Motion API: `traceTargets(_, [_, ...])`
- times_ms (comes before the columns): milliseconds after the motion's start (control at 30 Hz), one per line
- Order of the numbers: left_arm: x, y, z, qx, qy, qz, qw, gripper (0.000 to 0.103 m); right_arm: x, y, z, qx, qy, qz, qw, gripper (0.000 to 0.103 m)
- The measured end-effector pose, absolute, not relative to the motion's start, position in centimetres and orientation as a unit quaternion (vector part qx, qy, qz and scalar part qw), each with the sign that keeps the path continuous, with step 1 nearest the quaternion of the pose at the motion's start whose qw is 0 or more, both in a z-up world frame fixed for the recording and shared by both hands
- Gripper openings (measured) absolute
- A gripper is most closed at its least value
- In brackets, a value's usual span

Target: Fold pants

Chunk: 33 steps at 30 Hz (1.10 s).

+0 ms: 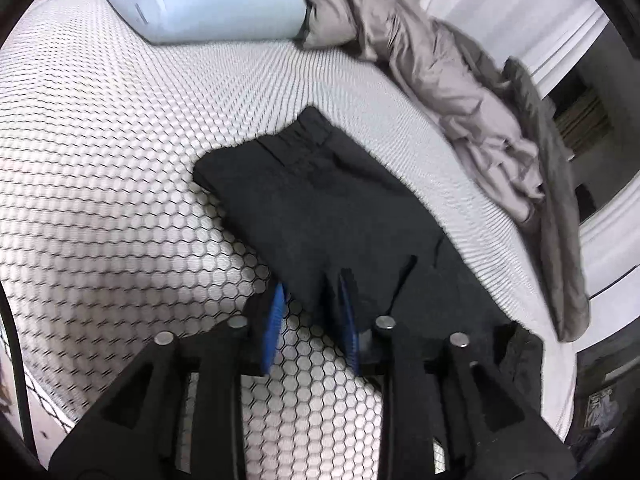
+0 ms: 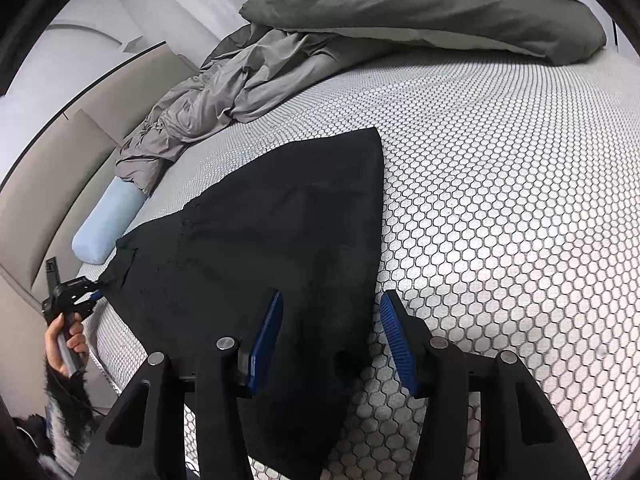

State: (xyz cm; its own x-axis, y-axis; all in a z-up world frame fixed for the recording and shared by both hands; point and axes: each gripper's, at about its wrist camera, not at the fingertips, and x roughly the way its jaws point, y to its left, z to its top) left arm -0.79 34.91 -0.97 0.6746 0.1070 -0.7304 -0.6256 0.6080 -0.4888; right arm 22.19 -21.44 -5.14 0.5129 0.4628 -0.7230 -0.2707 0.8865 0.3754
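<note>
Left wrist: hand-held gripper (image 1: 310, 300) part-open astride pants (image 1: 320, 208) edge.

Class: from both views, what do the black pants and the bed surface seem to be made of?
Black pants: likely a soft matte knit or brushed cotton; they lie limp, without sheen, with a gathered waistband.
Bed surface: apparently a white woven or mesh cover, matte, patterned with dark-outlined hexagons. The exact fibre cannot be told.

A: Where does the pants' (image 2: 280, 240) near end go?
B: Under the right gripper (image 2: 332, 336), then off the picture's bottom edge.
A: Is the left gripper (image 2: 90, 286) pinching them?
B: Too small to tell. Its tips meet the dark cloth's corner.
</note>
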Motion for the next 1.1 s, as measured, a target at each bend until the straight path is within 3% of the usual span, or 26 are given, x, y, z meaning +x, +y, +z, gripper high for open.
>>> traceTargets(33, [-0.9, 35.0, -0.9, -0.387, 0.332, 0.218, 0.832, 0.042, 22.1, -21.5, -5.1, 0.106, 0.445, 0.214, 0.863, 0.052])
traceTargets(67, [-0.9, 35.3, -1.1, -0.39, 0.337, 0.215, 0.83, 0.055, 22.1, -21.6, -5.0, 0.106, 0.444, 0.214, 0.864, 0.052])
traceTargets(167, [0.2, 36.1, -3.1, -0.427, 0.361, 0.202, 0.804, 0.056, 22.0, -21.7, -4.9, 0.11, 0.441, 0.219, 0.863, 0.052])
traceTargets(333, [2.4, 36.9, -3.7, -0.452, 0.338, 0.196, 0.802, 0.056, 21.6, -21.6, -4.8, 0.102, 0.438, 0.222, 0.865, 0.055])
traceTargets(367, [2.8, 37.0, -3.7, -0.455, 0.336, 0.196, 0.801, 0.053, 21.4, -21.8, -4.8, 0.102, 0.438, 0.223, 0.865, 0.056])
traceTargets(433, [3.1, 37.5, -4.1, -0.464, 0.329, 0.193, 0.799, 0.013, 21.4, -21.9, -4.9, 0.101, 0.438, 0.223, 0.865, 0.056])
traceTargets(467, [3.4, 37.5, -3.9, -0.464, 0.329, 0.187, 0.801, 0.002, 21.4, -22.0, -5.0, 0.101, 0.439, 0.223, 0.864, 0.056])
traceTargets(567, [4.2, 36.8, -1.9, -0.436, 0.3, 0.187, 0.828, 0.0, 21.3, -22.4, -5.0, 0.102, 0.439, 0.223, 0.864, 0.056])
traceTargets(767, [5.5, 28.3, 8.1, -0.316, 0.244, 0.115, 0.91, 0.0, 21.2, -23.2, -4.3, 0.107, 0.43, 0.223, 0.868, 0.056])
traceTargets(867, [7.4, 20.1, 12.9, -0.25, 0.231, 0.029, 0.94, 0.0, 21.2, -23.8, -4.1, 0.112, 0.423, 0.222, 0.871, 0.056])
traceTargets(1033, [11.2, 6.8, 14.8, -0.193, 0.274, -0.131, 0.933, 0.001, 21.1, -25.8, -4.1, 0.126, 0.42, 0.206, 0.875, 0.056])
traceTargets(1067, [12.0, 4.2, 14.2, -0.185, 0.29, -0.161, 0.925, 0.006, 21.1, -26.2, -4.1, 0.128, 0.419, 0.202, 0.876, 0.056])
traceTargets(1100, [12.5, 2.3, 13.5, -0.179, 0.302, -0.188, 0.917, 0.02, 21.1, -26.6, -4.0, 0.13, 0.418, 0.197, 0.877, 0.056])
